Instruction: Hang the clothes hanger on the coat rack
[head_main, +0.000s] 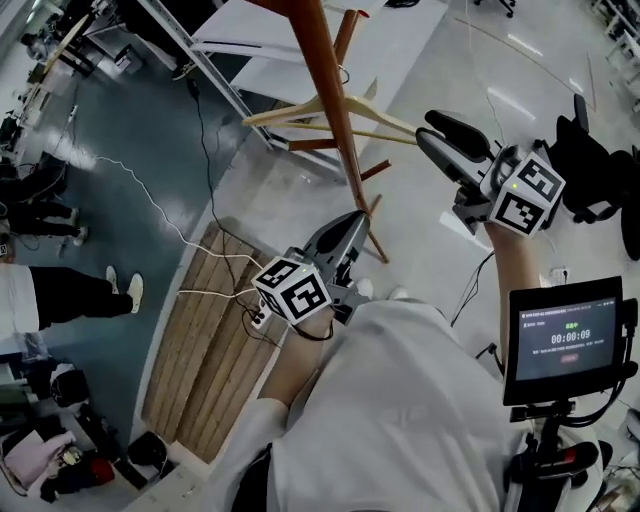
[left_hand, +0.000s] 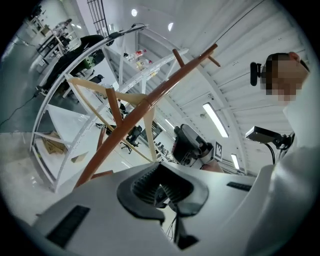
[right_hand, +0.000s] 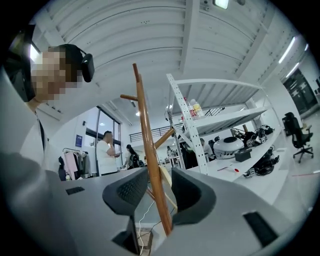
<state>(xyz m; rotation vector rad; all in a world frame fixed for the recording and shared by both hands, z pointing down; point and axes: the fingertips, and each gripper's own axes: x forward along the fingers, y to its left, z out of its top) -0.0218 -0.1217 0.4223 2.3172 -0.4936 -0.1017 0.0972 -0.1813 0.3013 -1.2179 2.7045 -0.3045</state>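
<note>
A reddish-brown coat rack (head_main: 350, 165) stands ahead of me, and a pale wooden clothes hanger (head_main: 380, 118) hangs across its pole. My right gripper (head_main: 425, 132) is open at the hanger's right end. In the right gripper view its jaws (right_hand: 159, 187) stand apart, with a strip of the hanger (right_hand: 165, 177) and the rack pole (right_hand: 145, 135) showing between them. My left gripper (head_main: 355, 222) is lower, near the foot of the rack, shut and empty. The left gripper view looks up past its jaws (left_hand: 161, 187) at the hanger (left_hand: 90, 86) and the pole (left_hand: 145, 107).
A wooden pallet (head_main: 210, 340) lies on the floor to the left, with cables (head_main: 150, 200) trailing across it. A monitor showing a timer (head_main: 565, 340) stands at my right. White shelving (left_hand: 50, 125) is behind the rack. People stand at the left (head_main: 60, 295) and farther off (right_hand: 106, 152).
</note>
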